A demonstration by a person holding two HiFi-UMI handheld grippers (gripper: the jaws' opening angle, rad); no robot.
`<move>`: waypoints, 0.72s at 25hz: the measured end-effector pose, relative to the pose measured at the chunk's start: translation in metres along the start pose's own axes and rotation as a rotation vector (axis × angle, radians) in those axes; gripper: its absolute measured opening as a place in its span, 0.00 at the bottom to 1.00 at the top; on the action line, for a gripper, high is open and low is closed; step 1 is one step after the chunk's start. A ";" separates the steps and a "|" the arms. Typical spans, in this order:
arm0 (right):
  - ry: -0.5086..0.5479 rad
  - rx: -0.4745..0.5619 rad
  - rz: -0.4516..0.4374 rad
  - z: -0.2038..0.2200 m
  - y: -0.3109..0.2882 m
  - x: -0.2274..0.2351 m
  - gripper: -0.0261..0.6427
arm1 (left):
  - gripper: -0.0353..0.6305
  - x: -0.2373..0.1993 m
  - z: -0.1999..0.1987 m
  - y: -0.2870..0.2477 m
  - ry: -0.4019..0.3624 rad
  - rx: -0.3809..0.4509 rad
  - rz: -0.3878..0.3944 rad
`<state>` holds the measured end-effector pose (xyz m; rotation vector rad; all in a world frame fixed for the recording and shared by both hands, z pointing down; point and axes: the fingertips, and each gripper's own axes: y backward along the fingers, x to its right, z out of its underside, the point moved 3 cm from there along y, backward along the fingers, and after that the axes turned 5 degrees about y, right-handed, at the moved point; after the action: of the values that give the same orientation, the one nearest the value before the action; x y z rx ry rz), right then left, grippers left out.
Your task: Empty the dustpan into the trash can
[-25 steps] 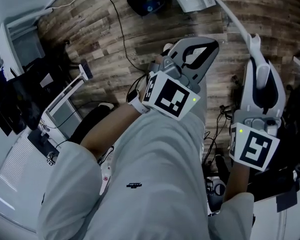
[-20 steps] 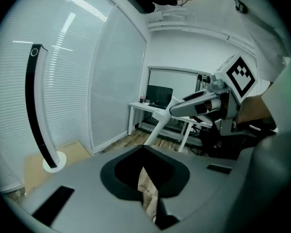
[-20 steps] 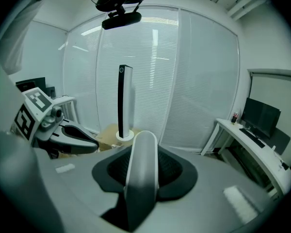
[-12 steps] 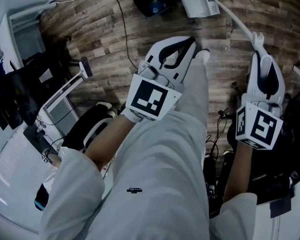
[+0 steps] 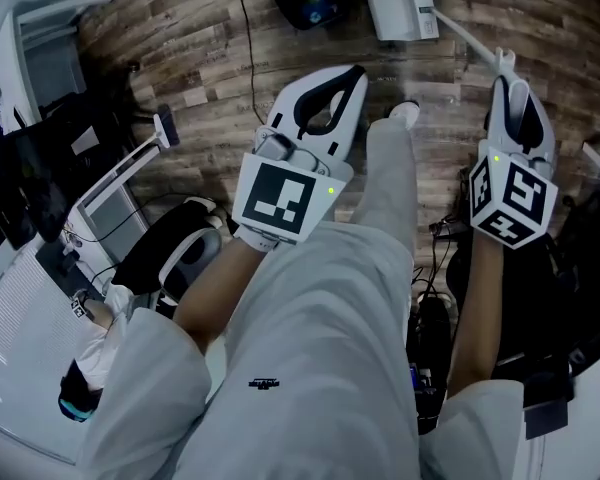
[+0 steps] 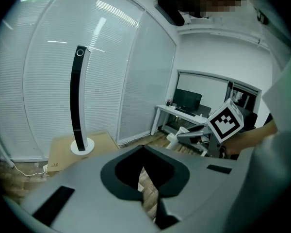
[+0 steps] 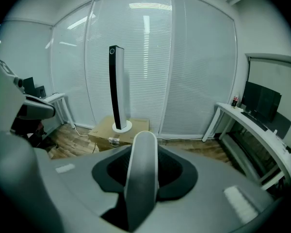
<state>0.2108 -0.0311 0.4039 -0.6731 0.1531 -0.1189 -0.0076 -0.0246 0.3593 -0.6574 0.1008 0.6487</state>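
In the head view a white dustpan (image 5: 400, 10) lies on the wooden floor at the top, beside a dark round trash can (image 5: 308, 4). Its long white handle (image 5: 468, 40) runs down-right into my right gripper (image 5: 504, 66), which is shut on it. The right gripper view shows that handle (image 7: 141, 178) upright between the jaws of the right gripper (image 7: 143, 149). My left gripper (image 5: 350, 73) hangs over the floor below the trash can, shut with nothing in it. In the left gripper view, the left gripper (image 6: 144, 149) shows only floor past its closed jaws.
A tall black tower fan (image 7: 117, 86) stands on a cardboard box (image 7: 106, 136) by the window blinds. A white desk with a monitor (image 6: 184, 111) is at the right. A black cable (image 5: 248, 58) crosses the floor. A white cart (image 5: 120, 193) stands at the left. The person's trouser leg (image 5: 380, 198) is between the grippers.
The left gripper has swung to the left and rolled. The right gripper has pushed forward along the handle toward the floor. The dustpan and trash can sit slightly further right in the head view.
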 end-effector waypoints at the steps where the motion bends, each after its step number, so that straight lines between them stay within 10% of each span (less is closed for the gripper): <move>1: -0.003 -0.007 -0.002 0.002 -0.006 -0.001 0.22 | 0.06 -0.002 0.000 0.001 0.003 0.001 -0.008; 18: -0.053 -0.139 -0.029 0.017 -0.098 -0.018 0.23 | 0.06 -0.028 0.001 0.009 0.030 -0.003 -0.078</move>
<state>0.1900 -0.0936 0.4800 -0.8164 0.1014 -0.1192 -0.0355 -0.0334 0.3637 -0.6708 0.1019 0.5640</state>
